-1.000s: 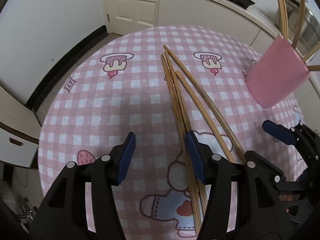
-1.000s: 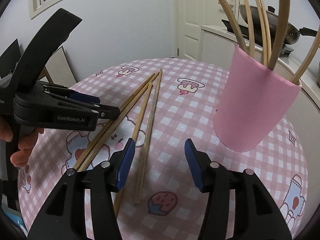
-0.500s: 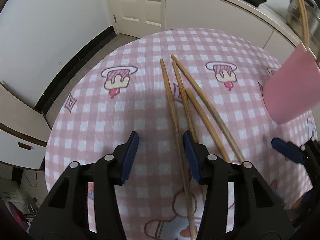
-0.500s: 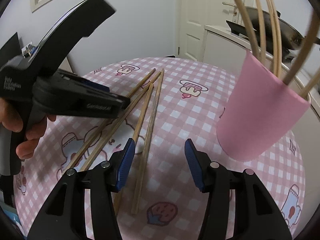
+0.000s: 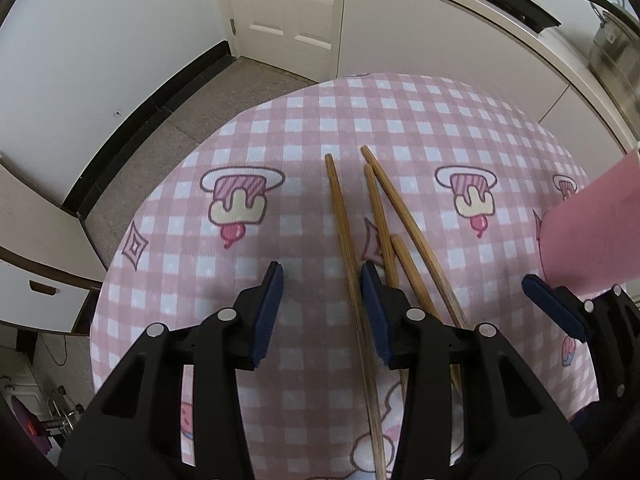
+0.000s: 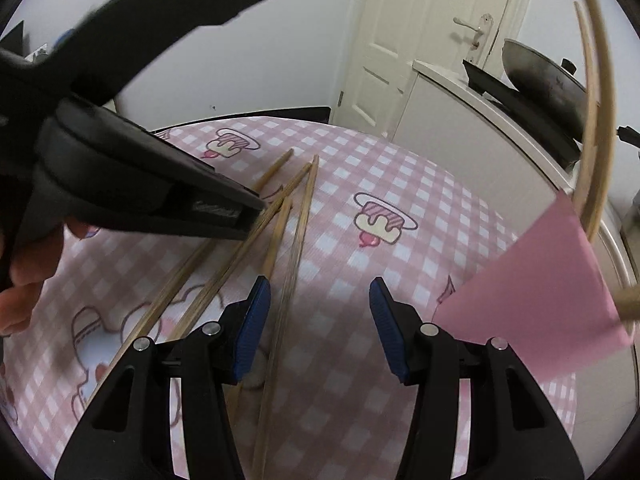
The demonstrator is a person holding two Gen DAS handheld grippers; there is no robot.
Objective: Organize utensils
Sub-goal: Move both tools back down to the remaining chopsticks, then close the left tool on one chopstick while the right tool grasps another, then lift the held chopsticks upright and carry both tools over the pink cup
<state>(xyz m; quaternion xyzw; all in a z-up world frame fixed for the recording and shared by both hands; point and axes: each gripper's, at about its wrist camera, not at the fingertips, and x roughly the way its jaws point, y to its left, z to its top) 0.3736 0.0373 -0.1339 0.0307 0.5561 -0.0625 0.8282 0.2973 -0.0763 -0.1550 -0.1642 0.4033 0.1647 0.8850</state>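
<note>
Both grippers have moved forward over the table (image 5: 304, 128). The left gripper (image 5: 322, 306) and right gripper (image 6: 320, 328) gape, holding nothing. The pink cup (image 6: 536, 280), seemingly tilted, holds chopsticks; four chopsticks (image 5: 344, 236) lie on the cloth.

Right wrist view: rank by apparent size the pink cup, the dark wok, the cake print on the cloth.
1. Pink paper cup, largest, though nearest the camera and cropped.
2. Dark metal wok.
3. Cake print on the checked tablecloth, smallest.
</note>
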